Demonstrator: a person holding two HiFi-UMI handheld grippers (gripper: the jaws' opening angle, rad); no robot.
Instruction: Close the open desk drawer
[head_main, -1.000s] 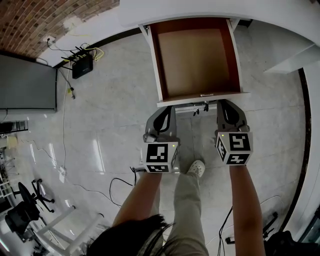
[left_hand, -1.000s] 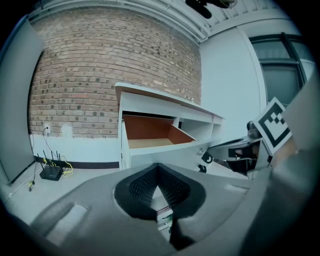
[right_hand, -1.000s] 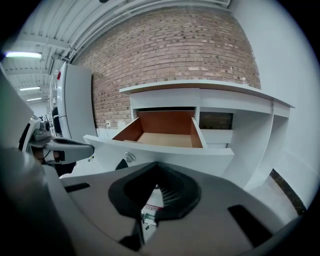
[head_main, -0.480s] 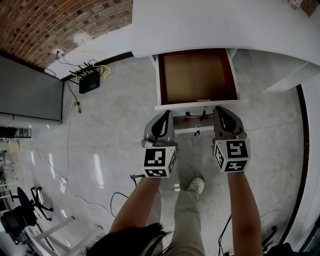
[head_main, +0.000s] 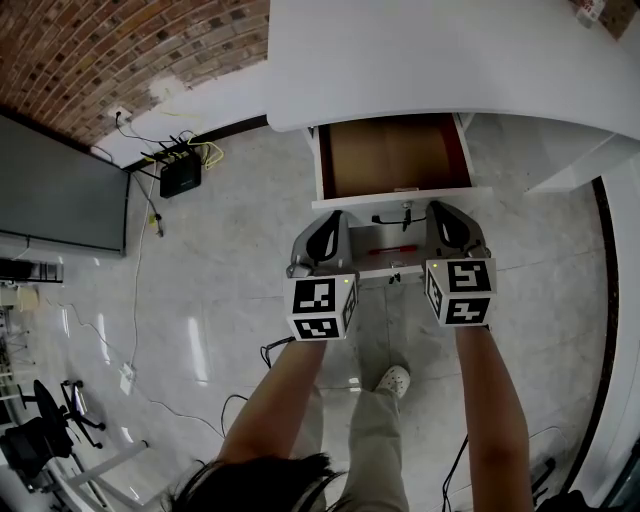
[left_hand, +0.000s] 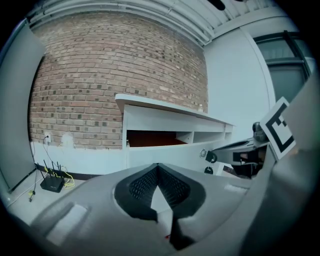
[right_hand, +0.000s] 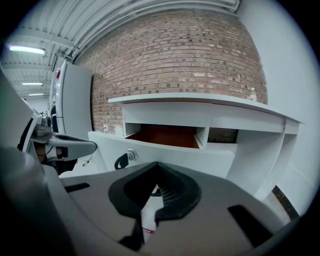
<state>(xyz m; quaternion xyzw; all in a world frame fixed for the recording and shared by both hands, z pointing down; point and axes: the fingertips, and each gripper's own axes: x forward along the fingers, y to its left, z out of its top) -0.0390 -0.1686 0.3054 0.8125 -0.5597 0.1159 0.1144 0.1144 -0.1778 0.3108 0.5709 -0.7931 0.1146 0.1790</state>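
The desk drawer (head_main: 395, 155) stands partly open under the white desk top (head_main: 430, 60), its brown inside showing. Its white front panel (head_main: 345, 203) has a lock with a dangling key (head_main: 406, 213) at the middle. My left gripper (head_main: 333, 216) and right gripper (head_main: 443, 208) are both shut and hold nothing, tips against the front panel on either side of the lock. In the left gripper view the panel (left_hand: 165, 152) fills the space just past the left gripper (left_hand: 158, 169). The right gripper view shows the panel (right_hand: 175, 150) and lock (right_hand: 131, 155) ahead of the right gripper (right_hand: 157, 167).
A brick wall (head_main: 120, 50) runs behind the desk. A black router (head_main: 180, 180) with cables lies on the floor at the left, beside a dark panel (head_main: 60, 195). The person's shoe (head_main: 393, 378) and a floor cable (head_main: 275, 348) are below the grippers. An office chair (head_main: 35, 440) stands far left.
The drawer has slid further in under the desk top, with less of its inside showing. Both grippers moved forward with the front panel.
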